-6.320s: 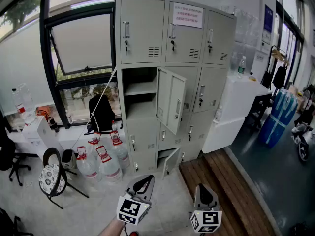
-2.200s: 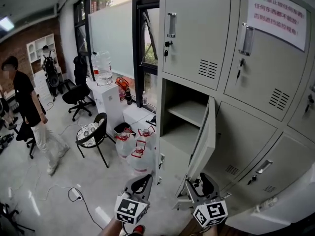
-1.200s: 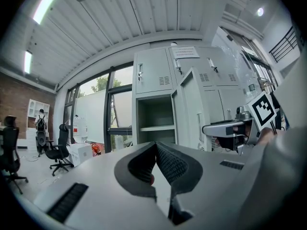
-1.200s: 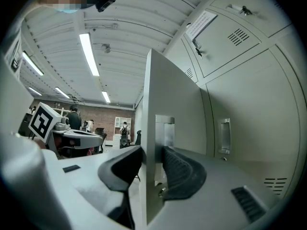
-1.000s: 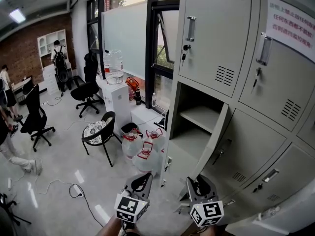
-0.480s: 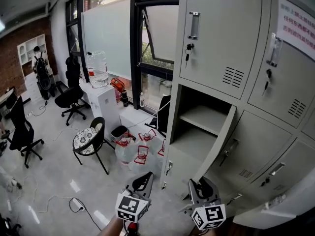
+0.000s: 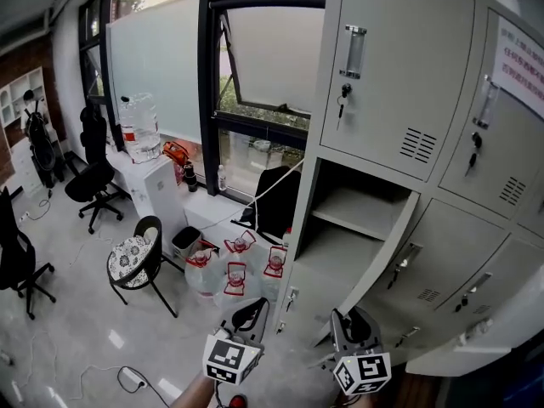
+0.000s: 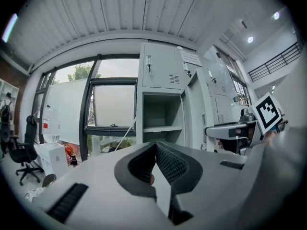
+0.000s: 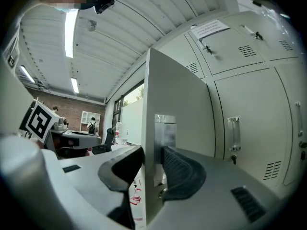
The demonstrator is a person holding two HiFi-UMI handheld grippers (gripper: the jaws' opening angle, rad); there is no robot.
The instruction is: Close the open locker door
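Observation:
The grey locker bank fills the right of the head view. One middle-row compartment (image 7: 353, 215) stands open, showing a shelf inside. Its door (image 7: 382, 249) hangs out toward me at a slant, hinged on its right side. My right gripper (image 7: 352, 317) is shut on the door's free lower edge. In the right gripper view the door (image 9: 177, 95) runs up between the two pads, next to its metal handle (image 9: 164, 128). The right gripper (image 9: 152, 155) grips both faces. My left gripper (image 7: 252, 309) hangs beside it, shut and empty (image 8: 155, 146).
Several water jugs (image 7: 236, 272) with red handles stand on the floor left of the lockers. Behind them a black bag (image 7: 274, 201) leans by the window. A small black chair (image 7: 136, 257) and a white cabinet (image 7: 157, 185) carrying a water bottle stand further left.
I have walked up to the lockers and my right gripper has taken the door's edge. Over the last second the view swung slightly; the door stays in the right jaws, left gripper unchanged.

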